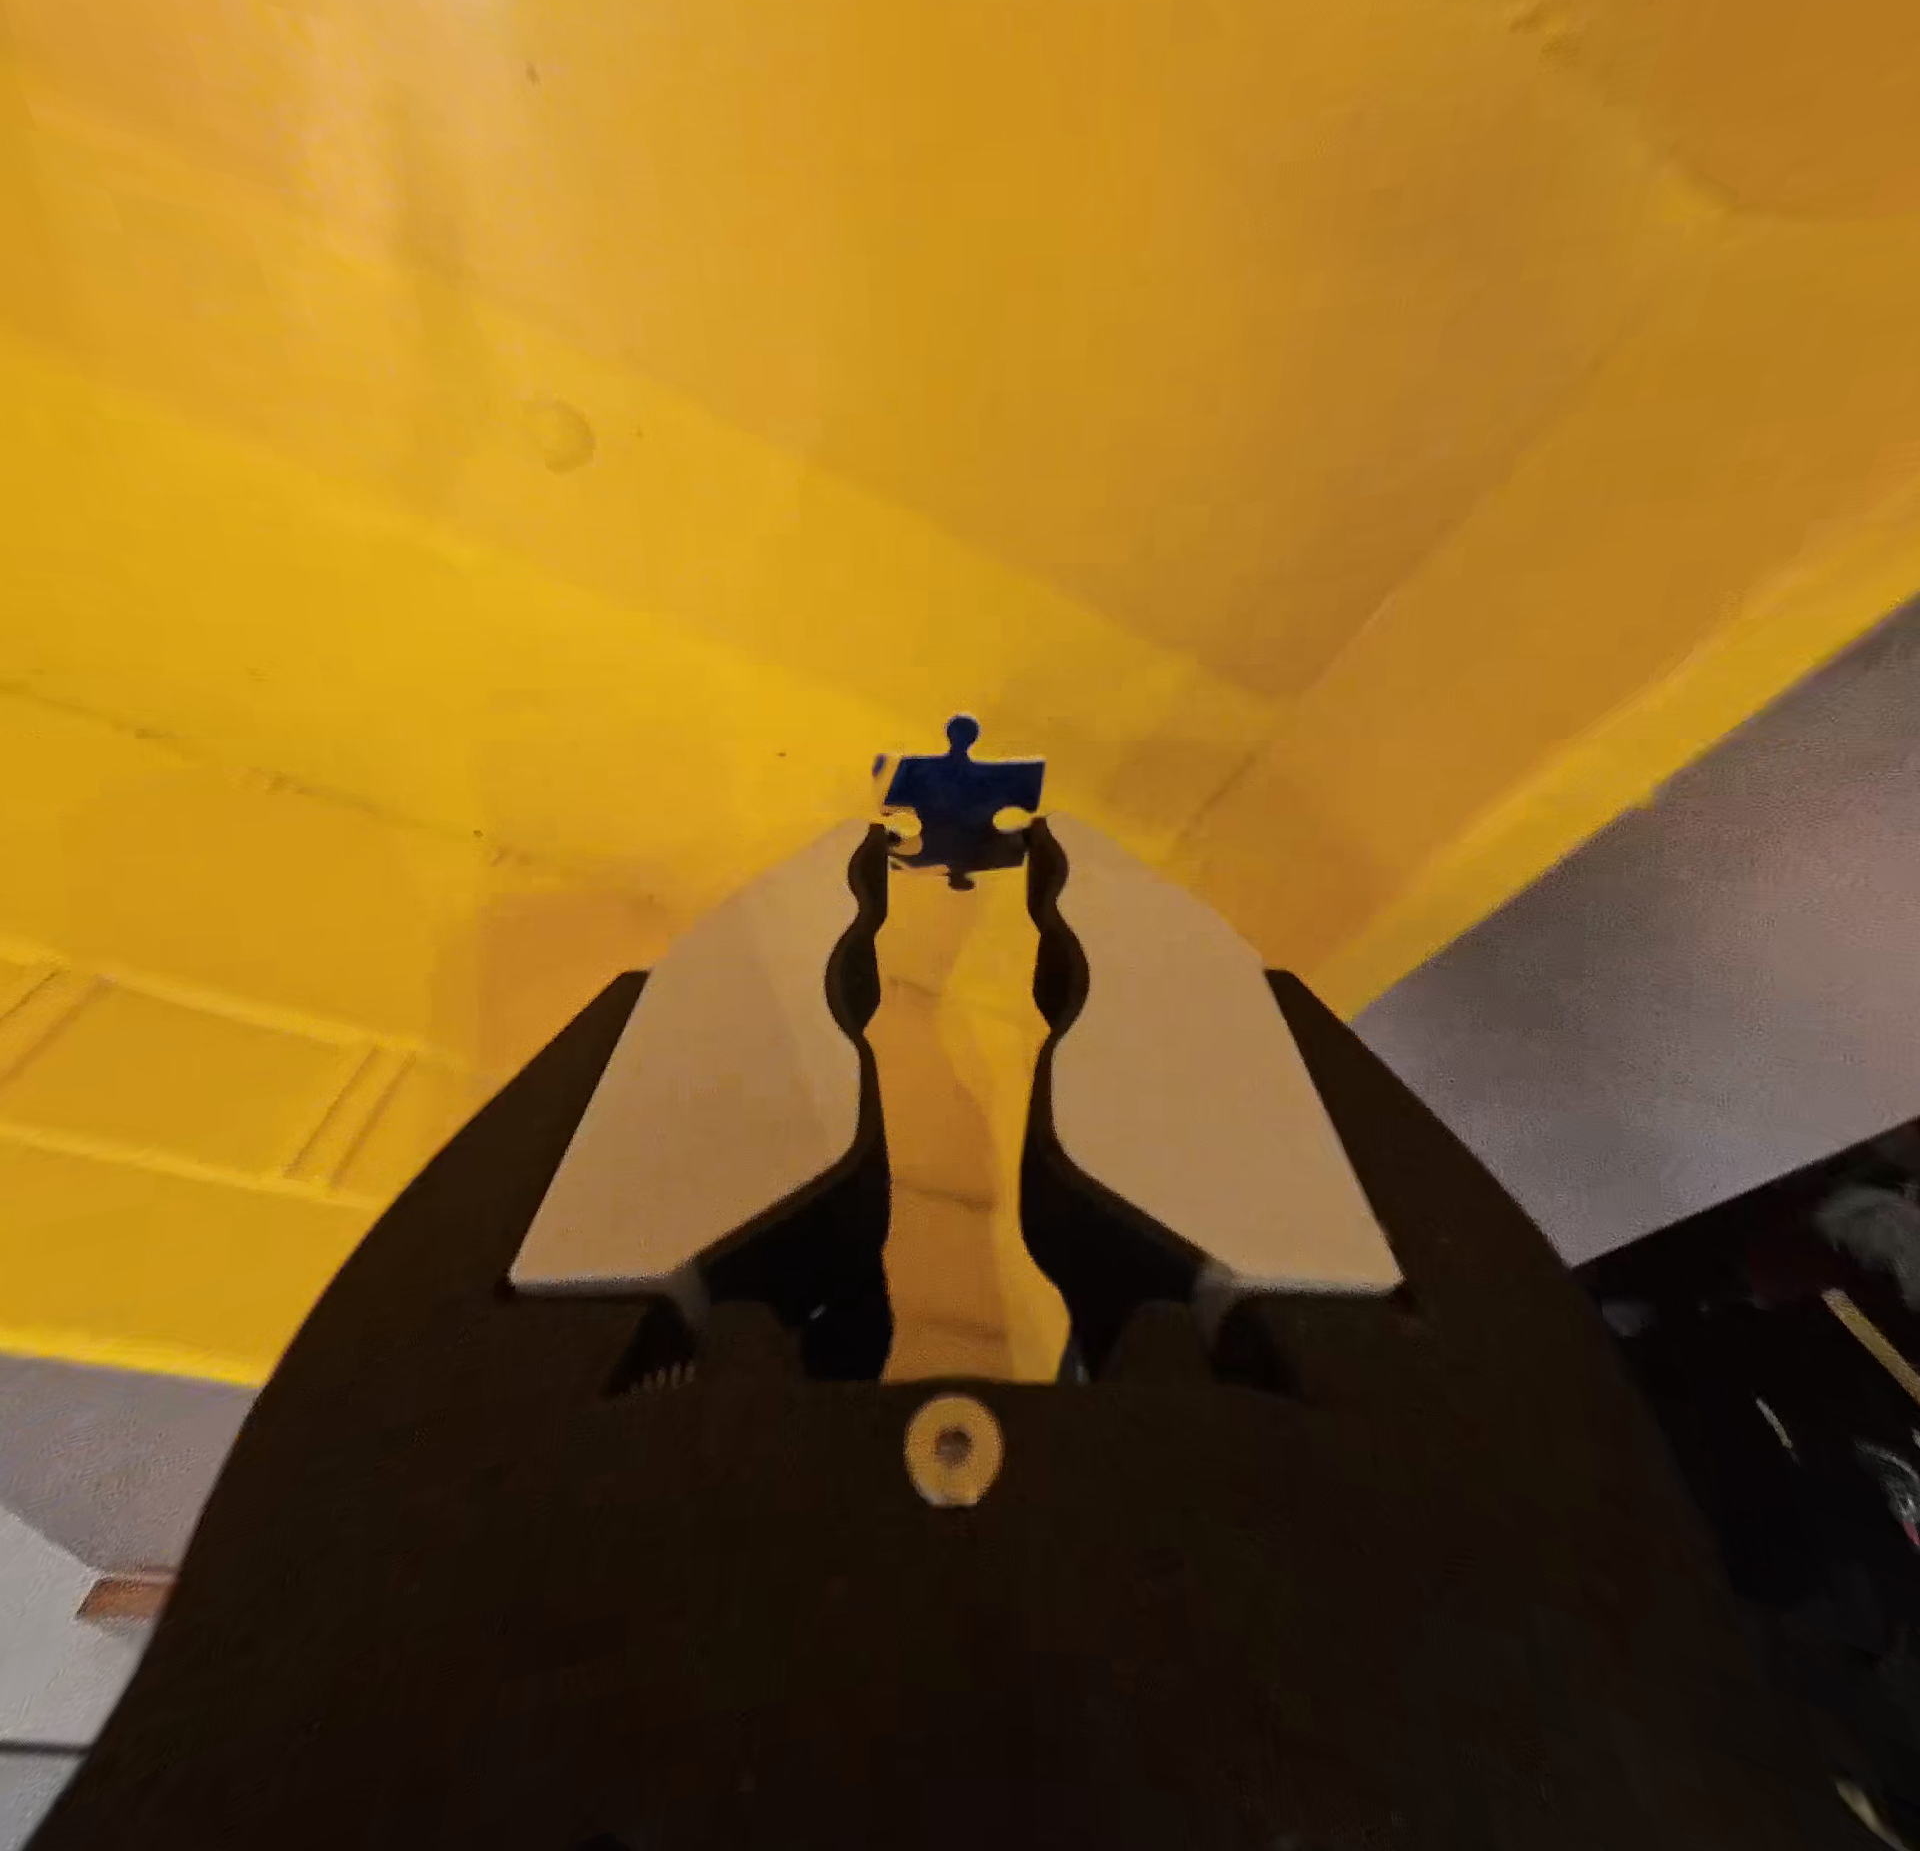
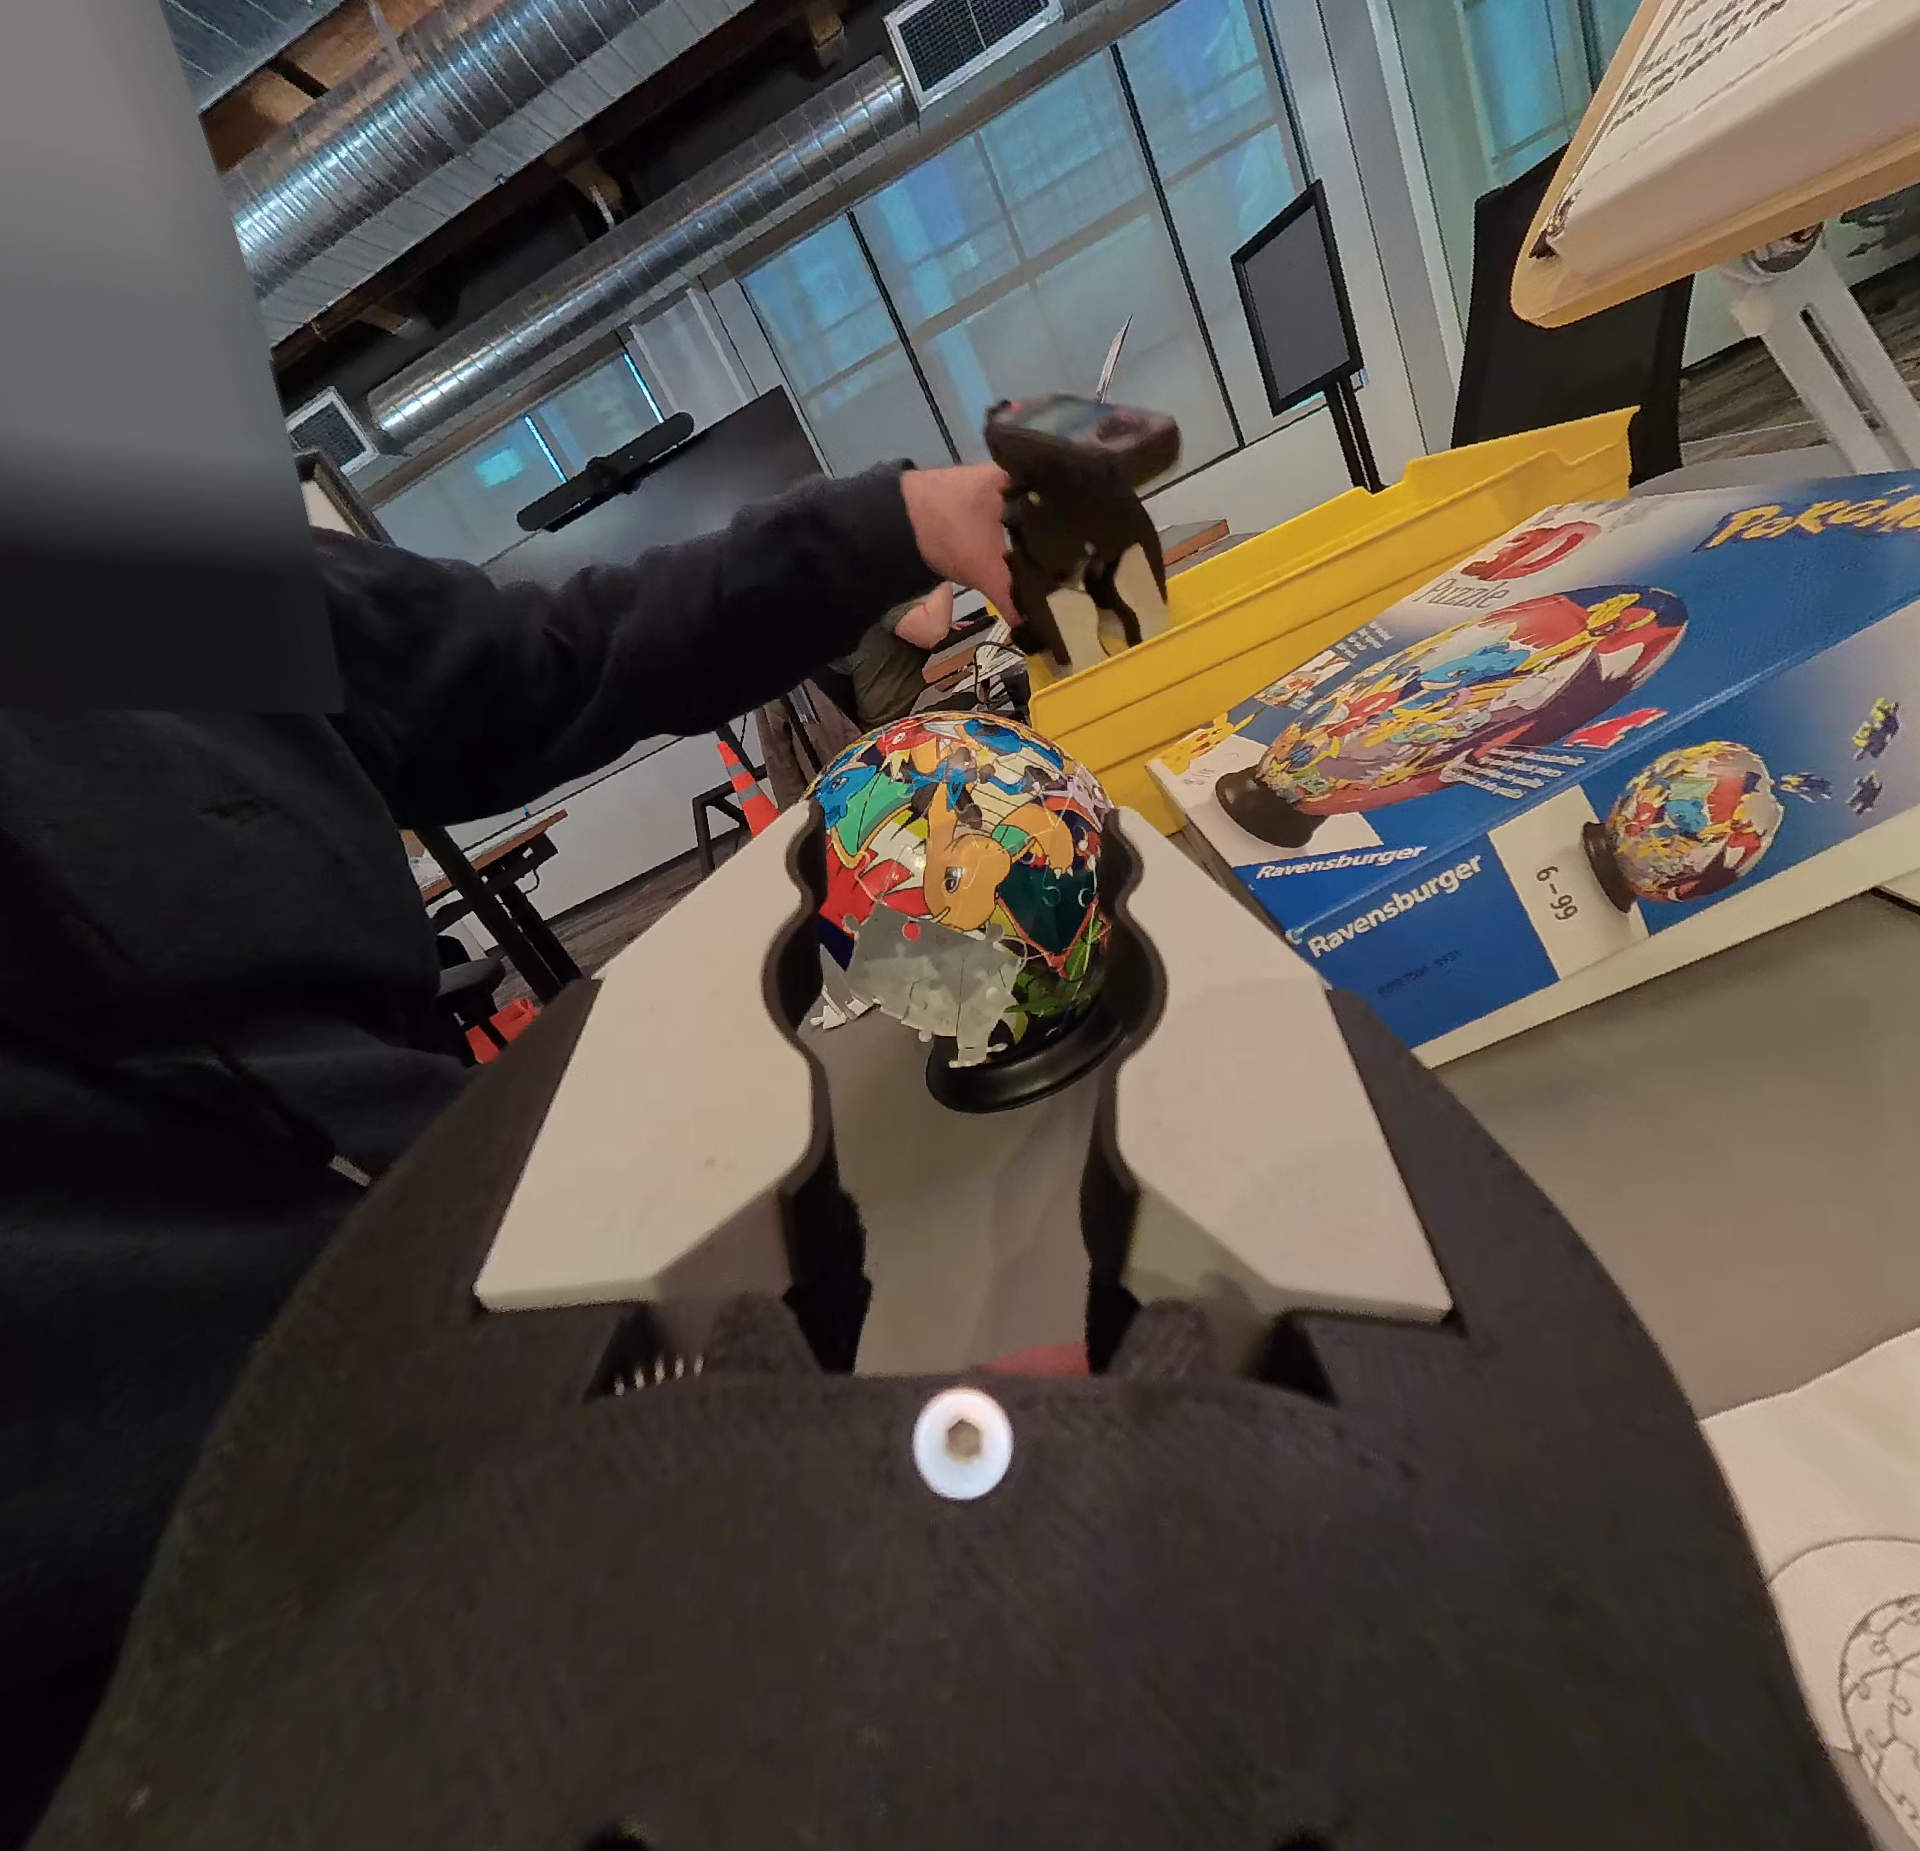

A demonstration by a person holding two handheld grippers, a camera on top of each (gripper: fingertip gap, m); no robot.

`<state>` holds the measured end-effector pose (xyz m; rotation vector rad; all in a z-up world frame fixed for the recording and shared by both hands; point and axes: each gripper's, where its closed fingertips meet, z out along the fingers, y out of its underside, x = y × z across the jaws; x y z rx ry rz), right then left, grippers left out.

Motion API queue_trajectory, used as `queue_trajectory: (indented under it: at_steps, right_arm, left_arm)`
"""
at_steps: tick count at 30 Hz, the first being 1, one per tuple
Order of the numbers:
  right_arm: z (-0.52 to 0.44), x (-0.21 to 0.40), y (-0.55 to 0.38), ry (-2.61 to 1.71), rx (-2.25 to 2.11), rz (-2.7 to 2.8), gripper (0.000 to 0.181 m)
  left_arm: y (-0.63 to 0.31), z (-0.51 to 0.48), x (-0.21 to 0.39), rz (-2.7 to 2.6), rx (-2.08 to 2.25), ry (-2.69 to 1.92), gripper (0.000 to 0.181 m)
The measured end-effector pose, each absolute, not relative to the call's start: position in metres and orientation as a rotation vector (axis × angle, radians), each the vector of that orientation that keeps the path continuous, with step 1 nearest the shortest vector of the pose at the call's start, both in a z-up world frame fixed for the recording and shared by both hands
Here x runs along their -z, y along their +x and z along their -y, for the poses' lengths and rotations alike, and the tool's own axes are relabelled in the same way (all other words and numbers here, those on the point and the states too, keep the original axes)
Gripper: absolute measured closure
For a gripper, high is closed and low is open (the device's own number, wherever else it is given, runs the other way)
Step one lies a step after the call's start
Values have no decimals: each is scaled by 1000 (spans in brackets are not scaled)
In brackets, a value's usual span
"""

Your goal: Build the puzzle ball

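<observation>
We judge the blue puzzle piece [image 1: 961,802] to be very light, thin and rather stiff, with smooth and probably slippery faces. Its small knobs look like the weak places. It is better to hold it by the two straight side edges, and this is how the left gripper [image 1: 958,847] holds it: the fingers are close together, and the piece sits right between the fingertips, its lower part inside the gap and its top knob standing free beyond them. Behind the piece we see only the inside of the yellow bin [image 1: 727,347], so the piece is raised over the bin and is not touching it.

The puzzle ball [image 2: 961,871] looks like a hollow shell of many such pieces. We expect it to be light and easy to press in or break apart, above all near the open hole on its lower side toward us, where the grey inner faces show. It stands on a black ring stand [image 2: 1023,1063] on the grey table [image 2: 1610,1126]. We would take it at the widest closed part, gently, and never at the edge of the hole.

The right gripper [image 2: 961,845] has its fingers medium open, one on each side of the ball. The ball fills the gap between the tips, but we cannot tell if the pads really touch it or only frame it. The puzzle box [image 2: 1558,762] lies to the right of these fingers, and the bin is beyond it.
</observation>
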<state>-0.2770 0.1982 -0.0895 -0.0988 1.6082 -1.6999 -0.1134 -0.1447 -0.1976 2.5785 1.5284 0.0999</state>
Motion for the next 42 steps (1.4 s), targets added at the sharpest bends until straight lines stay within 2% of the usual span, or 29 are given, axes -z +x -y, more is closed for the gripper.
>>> queue_trajectory:
  at_steps: [4,8,11,14,21,27,30,34,38,42]
  right_arm:
    - [-201,90,-272,-154,1737,-1653,132]
    - [-218,66,-246,-336,1825,-1706,138]
    - [-241,46,-205,-521,1814,-1749,141]
    - [-264,44,-157,-752,1758,-1846,143]
    - [-292,64,-87,-1354,1745,-2049,152]
    - [-301,96,-74,-1694,1636,-2144,159]
    - [-301,111,-71,-1774,1582,-2171,175]
    - [-304,121,-74,-1713,1515,-2190,181]
    - [-307,123,-85,-1475,1482,-2211,181]
    - [-300,132,-125,-1007,1408,-2307,181]
  left_arm:
    - [-131,102,144,-1650,142,2724,156]
    - [-135,16,77,-1624,391,2986,156]
    - [-123,-58,51,-1528,475,3141,156]
    - [-104,-142,53,-1491,313,3344,156]
    - [-76,-278,99,-1384,-400,3627,156]
    - [-78,-301,103,-1350,-705,3680,155]
    - [-77,-307,101,-1310,-813,3695,155]
    - [-75,-311,110,-1291,-881,3670,155]
    - [-78,-310,113,-1390,-855,3664,158]
    - [-83,-290,119,-1465,-458,3630,147]
